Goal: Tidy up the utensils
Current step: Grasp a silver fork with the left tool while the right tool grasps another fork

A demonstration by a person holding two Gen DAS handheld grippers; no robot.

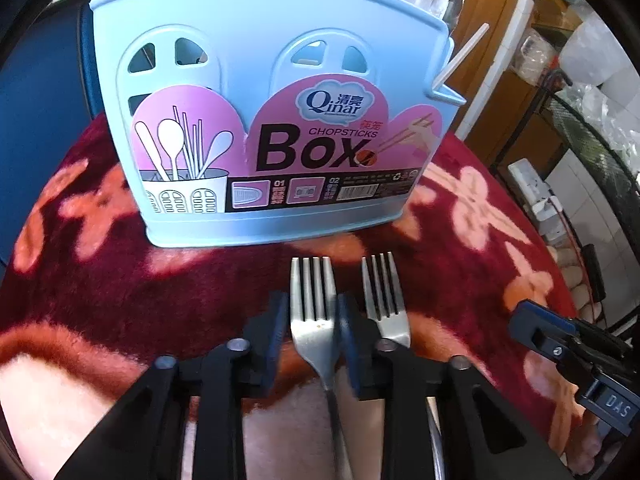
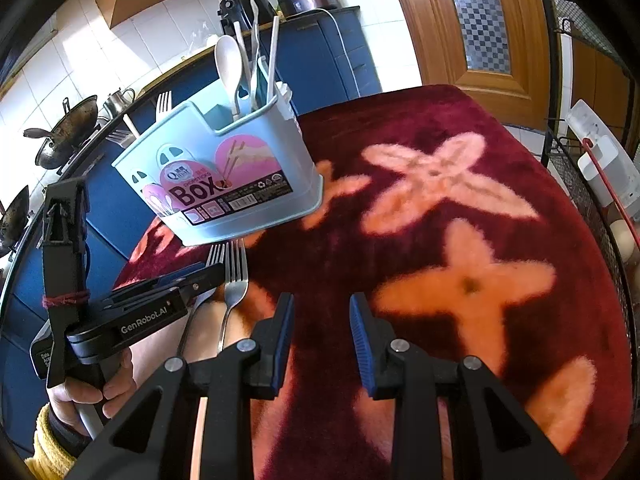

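Two stainless-steel forks are laid side by side, tines toward the pale blue plastic chopsticks box [image 1: 256, 120], which stands near the tabletop's far edge on the dark red flowered fleece cover [image 1: 100, 288].

The left claw [image 1: 310, 344] is set astride the left fork [image 1: 313, 320] at its neck, pads flanking it closely. Whether the pads already press cannot be told, so the fork is counted as not yet grasped.

The second fork [image 1: 384, 300] lies just beside, outside the right-hand pad.

The right claw [image 2: 322, 344] is held released and empty over bare cover, probably kept clear.

White spoons [image 2: 226, 64] already stand in the box's end compartment.
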